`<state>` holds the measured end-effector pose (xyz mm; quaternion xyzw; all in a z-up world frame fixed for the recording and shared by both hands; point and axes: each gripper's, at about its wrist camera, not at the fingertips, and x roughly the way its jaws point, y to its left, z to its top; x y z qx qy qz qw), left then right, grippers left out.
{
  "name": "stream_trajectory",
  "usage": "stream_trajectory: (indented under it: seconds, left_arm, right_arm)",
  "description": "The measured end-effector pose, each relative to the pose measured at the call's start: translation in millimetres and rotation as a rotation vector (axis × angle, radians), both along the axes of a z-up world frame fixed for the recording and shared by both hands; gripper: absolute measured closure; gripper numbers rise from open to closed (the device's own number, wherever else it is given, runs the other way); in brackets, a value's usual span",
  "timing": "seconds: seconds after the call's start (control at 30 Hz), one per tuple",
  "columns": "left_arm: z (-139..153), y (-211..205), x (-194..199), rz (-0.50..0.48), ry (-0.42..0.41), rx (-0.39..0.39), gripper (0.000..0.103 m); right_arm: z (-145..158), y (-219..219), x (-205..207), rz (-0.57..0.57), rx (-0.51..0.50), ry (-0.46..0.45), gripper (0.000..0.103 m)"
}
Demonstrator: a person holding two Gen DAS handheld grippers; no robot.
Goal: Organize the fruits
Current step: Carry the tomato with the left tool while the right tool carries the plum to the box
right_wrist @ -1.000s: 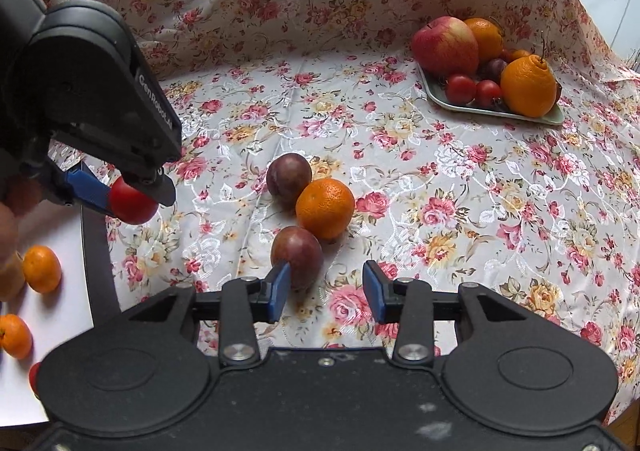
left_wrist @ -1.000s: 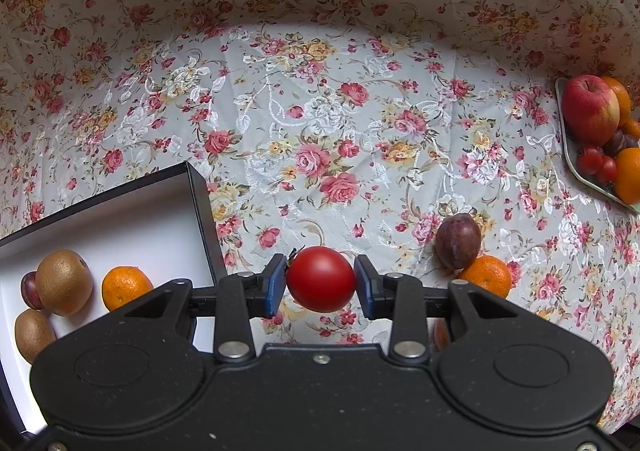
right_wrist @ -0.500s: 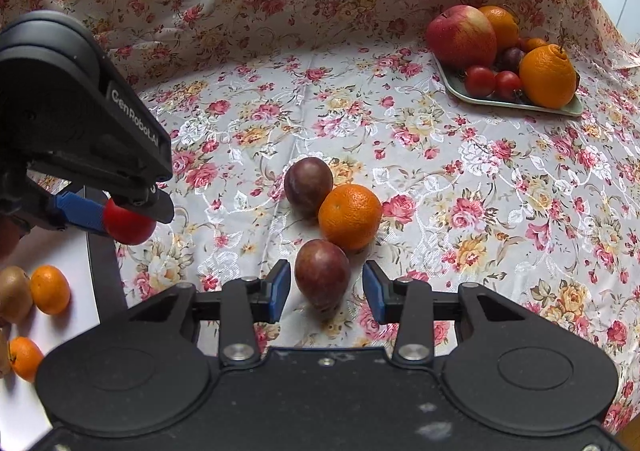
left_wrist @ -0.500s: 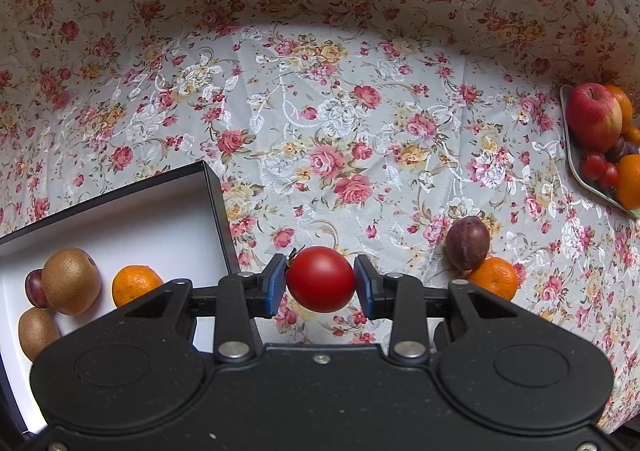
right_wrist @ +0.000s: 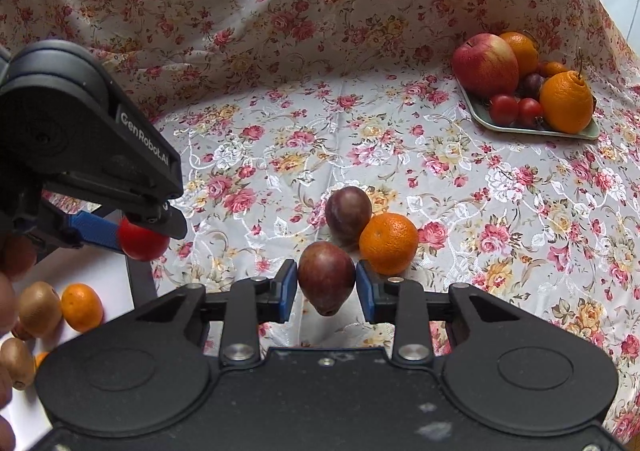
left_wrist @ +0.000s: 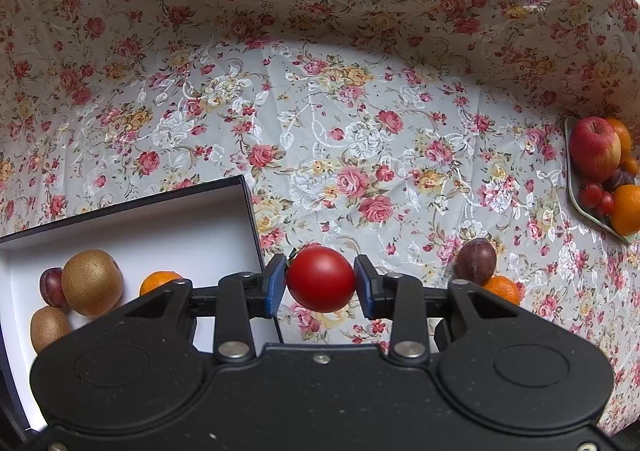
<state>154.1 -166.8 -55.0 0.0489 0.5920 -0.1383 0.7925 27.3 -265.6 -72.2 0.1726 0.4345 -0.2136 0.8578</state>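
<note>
Tomato clamped in left tongs; plum between right tongs.

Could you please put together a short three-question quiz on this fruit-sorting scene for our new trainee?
1. True or false: the left tool holds a red tomato near the wall of the box.
2. Which fruit sits between the pads of the right tool? A) orange B) plum C) apple
3. Fill in: beside that tool, another plum and an ___ lie touching on the cloth.

Key:
1. True.
2. B, the plum; whether the pads press it already cannot be told.
3. orange
</note>
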Motion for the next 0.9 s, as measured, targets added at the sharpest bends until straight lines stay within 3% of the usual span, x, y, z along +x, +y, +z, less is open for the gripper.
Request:
stream_trajectory:
  seconds: [0.57,0.77,0.9]
  left_arm:
    - [25,53,2,0.103,-0.081,0.006,0.058]
    - [39,78,-4,0.131,-0.143,0.043,0.058]
    - [47,111,-14,0.213,-0.182,0.081,0.058]
  right_arm:
    - [29,38,6,0.08,0.013,-0.09,0.069]
    - [45,68,8,0.145,0.042,-0.133,0.069]
    - [50,86,12,0.19,0.08,-0.133,0.069]
